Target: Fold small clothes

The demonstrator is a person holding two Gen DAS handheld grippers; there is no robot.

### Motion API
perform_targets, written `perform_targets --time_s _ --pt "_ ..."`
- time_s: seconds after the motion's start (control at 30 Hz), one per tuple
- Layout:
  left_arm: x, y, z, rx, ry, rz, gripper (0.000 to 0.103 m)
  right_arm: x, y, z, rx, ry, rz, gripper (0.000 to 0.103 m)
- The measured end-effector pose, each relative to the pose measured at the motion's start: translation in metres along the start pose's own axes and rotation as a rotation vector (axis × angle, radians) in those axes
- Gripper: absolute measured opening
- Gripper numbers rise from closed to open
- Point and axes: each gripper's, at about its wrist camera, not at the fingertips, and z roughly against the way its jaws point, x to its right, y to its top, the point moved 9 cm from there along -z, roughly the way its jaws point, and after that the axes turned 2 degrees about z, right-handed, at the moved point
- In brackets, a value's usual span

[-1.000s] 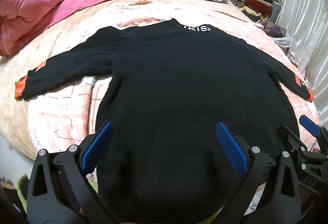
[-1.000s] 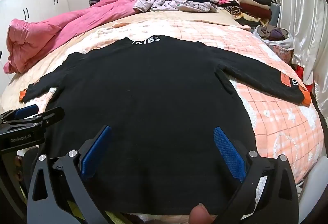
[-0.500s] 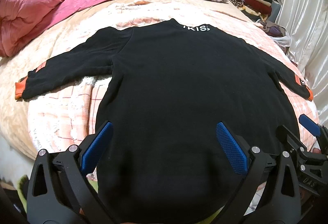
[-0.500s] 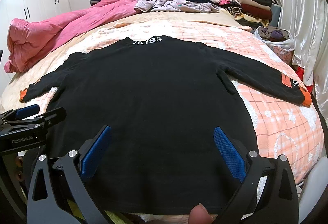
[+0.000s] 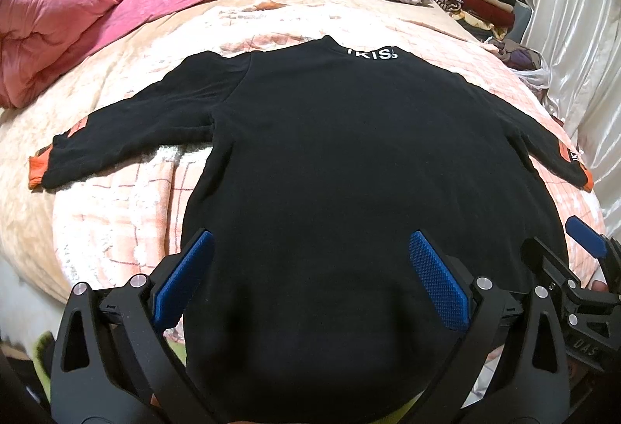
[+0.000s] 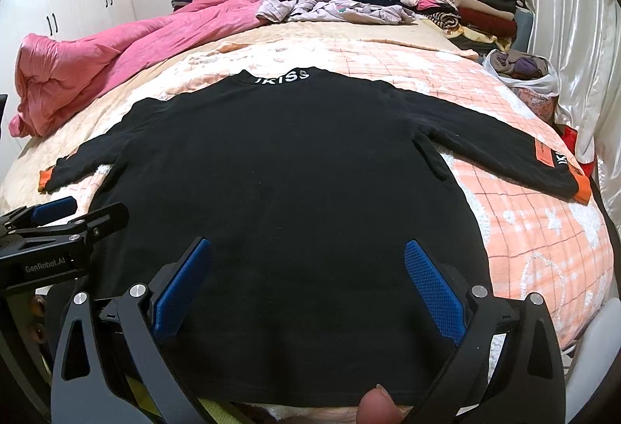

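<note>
Nothing moved since earlier frame; both hand-held grippers (image 5: 310,280) (image 6: 306,280) agape over black sweater (image 5: 349,172); pink duvet (image 5: 116,9) beyond.

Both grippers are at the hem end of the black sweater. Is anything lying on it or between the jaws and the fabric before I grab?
Nothing visible blocks either one. The black sweater lies flat and bare on the bed; the left gripper and right gripper are open directly over its hem end. The pink quilt lies well clear.
</note>
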Motion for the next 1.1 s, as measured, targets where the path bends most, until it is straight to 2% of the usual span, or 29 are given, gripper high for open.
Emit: perform_targets --time_s 0.6,1.1 --pt "0.000 0.001 0.000 0.002 0.000 -0.001 0.094 0.000 0.004 0.001 0.011 -0.005 -0.005 0.099" --pt "0.006 0.007 -0.005 -0.001 -0.014 -0.006 0.094 0.017 0.011 -0.002 0.028 -0.024 -0.043 0.099"
